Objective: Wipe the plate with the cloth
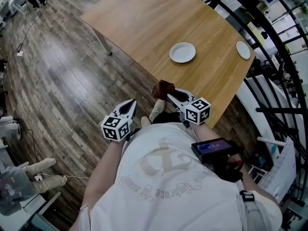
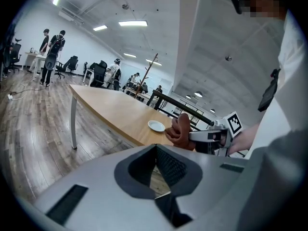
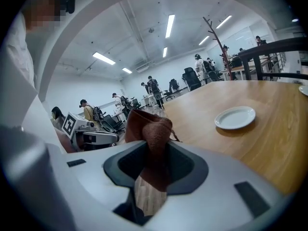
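A small white plate (image 1: 182,52) (image 3: 235,117) (image 2: 156,125) lies on the wooden table (image 1: 144,23), a short way in from its near edge. My right gripper (image 1: 168,95) (image 3: 151,153) hovers at that near edge, shut on a bunched brown cloth (image 1: 163,87) (image 3: 149,129) (image 2: 180,131) that sticks up between its jaws, well short of the plate. My left gripper (image 1: 131,105) (image 2: 156,153) hangs over the floor to the left of the right one, off the table, its jaws together with nothing in them.
A second white plate (image 1: 243,49) sits near the table's right edge. A black railing (image 1: 269,81) runs along the right. A metal table leg (image 1: 103,42) stands on the wood floor at left. Several people and office chairs are far off.
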`<state>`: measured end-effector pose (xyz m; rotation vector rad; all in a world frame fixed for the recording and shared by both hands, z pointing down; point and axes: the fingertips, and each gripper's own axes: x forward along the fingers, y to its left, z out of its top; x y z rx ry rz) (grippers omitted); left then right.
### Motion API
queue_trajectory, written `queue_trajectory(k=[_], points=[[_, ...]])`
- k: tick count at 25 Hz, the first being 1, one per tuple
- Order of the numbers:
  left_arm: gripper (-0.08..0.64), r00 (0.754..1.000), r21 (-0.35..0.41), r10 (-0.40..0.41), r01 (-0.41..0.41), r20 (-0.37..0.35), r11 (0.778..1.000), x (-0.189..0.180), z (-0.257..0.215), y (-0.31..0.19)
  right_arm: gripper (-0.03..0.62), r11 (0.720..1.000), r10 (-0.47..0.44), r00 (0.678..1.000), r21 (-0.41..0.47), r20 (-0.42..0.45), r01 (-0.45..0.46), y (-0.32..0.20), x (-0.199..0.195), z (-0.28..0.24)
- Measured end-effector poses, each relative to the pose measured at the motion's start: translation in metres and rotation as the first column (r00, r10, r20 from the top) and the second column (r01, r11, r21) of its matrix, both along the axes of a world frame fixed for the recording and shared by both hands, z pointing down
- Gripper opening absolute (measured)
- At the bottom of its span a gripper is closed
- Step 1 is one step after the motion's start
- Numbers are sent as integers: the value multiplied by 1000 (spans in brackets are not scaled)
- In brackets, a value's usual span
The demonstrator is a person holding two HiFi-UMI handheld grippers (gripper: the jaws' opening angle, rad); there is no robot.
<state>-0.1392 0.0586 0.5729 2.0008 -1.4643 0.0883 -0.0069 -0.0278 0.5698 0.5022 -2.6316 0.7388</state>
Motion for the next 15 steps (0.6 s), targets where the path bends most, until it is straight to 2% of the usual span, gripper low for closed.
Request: queue_trajectory(k=[5,15], points=[[12,1000,-21,25,-25,15,999,-7,0,-27,121,1000,11,1000,-11,5,-11,-32,-14,6],[12,983,-86,175,-170,54,982,10,4,-101,121,998,48,999,-30,1,-48,-81,-3,26]])
